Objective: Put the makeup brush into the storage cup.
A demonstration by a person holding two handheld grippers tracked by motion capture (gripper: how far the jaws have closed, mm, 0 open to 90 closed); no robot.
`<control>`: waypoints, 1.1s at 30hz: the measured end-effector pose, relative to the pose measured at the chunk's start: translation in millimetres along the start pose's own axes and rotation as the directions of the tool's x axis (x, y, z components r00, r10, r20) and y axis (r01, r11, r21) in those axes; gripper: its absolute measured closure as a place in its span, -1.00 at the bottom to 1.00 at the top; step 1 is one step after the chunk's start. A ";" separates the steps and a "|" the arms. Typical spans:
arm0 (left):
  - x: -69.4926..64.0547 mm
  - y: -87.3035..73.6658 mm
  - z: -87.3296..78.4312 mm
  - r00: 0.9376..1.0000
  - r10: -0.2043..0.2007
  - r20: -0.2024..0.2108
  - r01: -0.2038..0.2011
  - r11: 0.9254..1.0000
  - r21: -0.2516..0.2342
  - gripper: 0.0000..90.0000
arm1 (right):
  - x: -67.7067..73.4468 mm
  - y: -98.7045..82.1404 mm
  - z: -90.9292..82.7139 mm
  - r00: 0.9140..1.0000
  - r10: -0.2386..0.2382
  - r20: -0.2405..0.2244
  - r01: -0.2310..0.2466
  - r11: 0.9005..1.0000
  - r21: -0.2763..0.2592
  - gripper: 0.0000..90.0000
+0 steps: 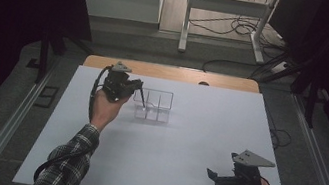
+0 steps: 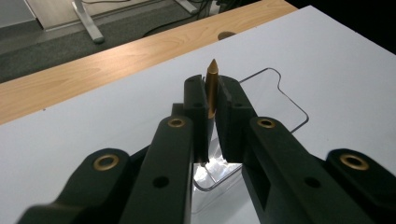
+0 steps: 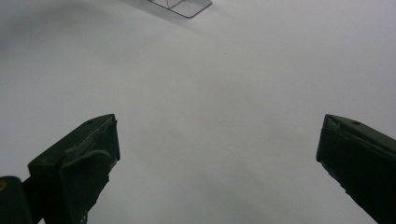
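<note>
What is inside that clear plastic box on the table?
The clear divided box looks empty in the compartments that show. The left gripper holds a gold-tipped pen over its near-left corner, and the jaws cover that compartment's bottom.

What the jaws and the frame edges are keeping from sight

The left gripper (image 2: 211, 100) is covering the lower length of the gold pen (image 2: 212, 81), and its arms are hiding much of the clear tray (image 2: 289, 105); in the high view the pen (image 1: 142, 100) is showing too small to make out. In the right gripper view the top edge is cutting off the tray (image 3: 184, 6).
</note>
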State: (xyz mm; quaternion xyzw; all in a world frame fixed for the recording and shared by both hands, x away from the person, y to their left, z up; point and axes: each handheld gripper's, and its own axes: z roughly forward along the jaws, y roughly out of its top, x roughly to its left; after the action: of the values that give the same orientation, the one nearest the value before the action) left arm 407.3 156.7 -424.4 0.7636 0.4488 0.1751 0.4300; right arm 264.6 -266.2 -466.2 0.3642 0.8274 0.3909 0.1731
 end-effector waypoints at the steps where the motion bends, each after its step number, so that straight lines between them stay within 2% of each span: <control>1: 0.0 0.0 0.0 1.000 0.000 0.000 0.000 1.000 0.000 0.87 | 0.0 0.0 0.0 1.000 0.000 0.000 0.000 1.000 0.000 -1.00; 19: 0.5 -12.8 16.6 1.000 -0.016 -0.001 0.016 0.999 0.040 0.87 | 2.2 -1.1 3.4 1.000 -0.029 0.004 0.029 0.999 0.031 -1.00; 24: 1.3 -13.7 18.9 0.999 -0.031 0.019 0.030 0.999 0.038 0.83 | 2.9 -1.5 4.6 0.999 -0.038 0.005 0.038 0.998 0.044 -1.00; 25: 1.1 -12.9 18.1 1.000 -0.021 0.015 0.021 1.000 0.020 0.71 | 3.0 -1.6 4.8 0.999 -0.039 0.006 0.039 0.998 0.046 -1.00; 27: 1.1 -12.1 17.7 1.000 -0.019 0.012 0.019 1.000 0.011 0.33 | 3.1 -1.6 4.9 0.999 -0.042 0.006 0.041 0.998 0.047 -1.00; 28: 0.6 -11.3 16.9 1.000 -0.017 0.006 0.017 1.000 0.005 0.33 | 3.1 -1.6 4.9 0.999 -0.043 0.006 0.042 0.998 0.047 -1.00; 29: 0.5 -10.4 16.6 1.000 -0.014 0.004 0.014 1.000 -0.001 0.18 | 3.1 -1.6 4.9 0.999 -0.043 0.006 0.043 0.998 0.048 -1.00; 30: 0.2 -9.3 16.3 1.000 -0.014 0.001 0.014 1.000 -0.001 0.02 | 3.1 -1.6 5.0 0.999 -0.043 0.006 0.043 0.998 0.048 -1.00; 31: -0.3 -7.5 14.8 1.000 -0.013 -0.001 0.013 1.000 -0.013 -0.23 | 3.1 -1.7 5.1 0.999 -0.045 0.006 0.045 0.998 0.050 -1.00; 33: -0.7 -5.7 13.1 1.000 -0.020 -0.004 0.020 0.999 -0.027 -0.41 | 3.1 -1.8 5.2 0.999 -0.050 0.005 0.049 0.997 0.052 -1.00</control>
State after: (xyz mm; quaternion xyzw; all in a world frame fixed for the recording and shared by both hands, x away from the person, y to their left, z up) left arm 412.4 150.8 -436.5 0.7529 0.4549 0.1786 0.4409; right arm 264.7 -262.0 -470.9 0.3493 0.8454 0.3637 0.1760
